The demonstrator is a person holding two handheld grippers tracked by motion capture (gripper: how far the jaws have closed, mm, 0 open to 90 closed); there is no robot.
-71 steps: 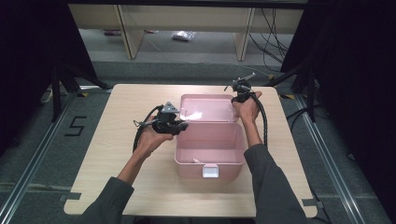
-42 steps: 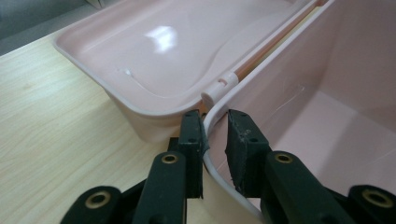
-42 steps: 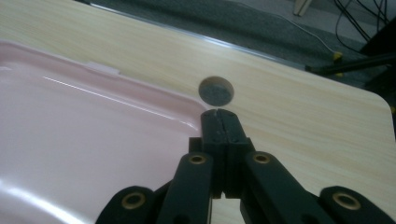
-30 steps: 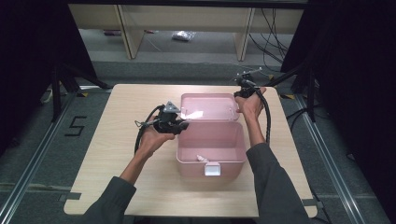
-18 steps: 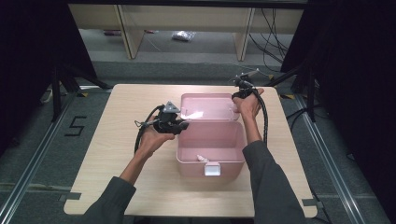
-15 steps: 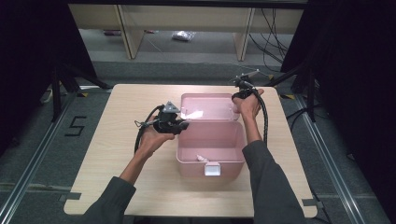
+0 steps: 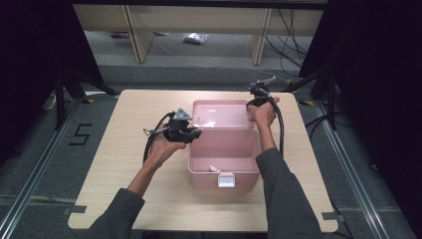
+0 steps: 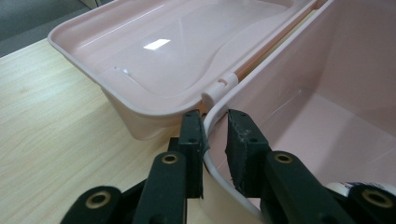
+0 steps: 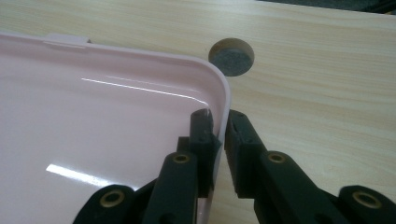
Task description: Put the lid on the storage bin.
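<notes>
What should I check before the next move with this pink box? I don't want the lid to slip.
1. Left gripper astride the box wall by the hinge: ok.
2. Left grip tight: cannot tell; a gap shows beside one jaw at the tip.
3. Right gripper on the lid corner: ok; its jaws have just been closing, with the rim between them.
4. Lid lying fully open behind the box: ok.
5. Small white thing low on the box floor, clear of the rim: ok.
</notes>
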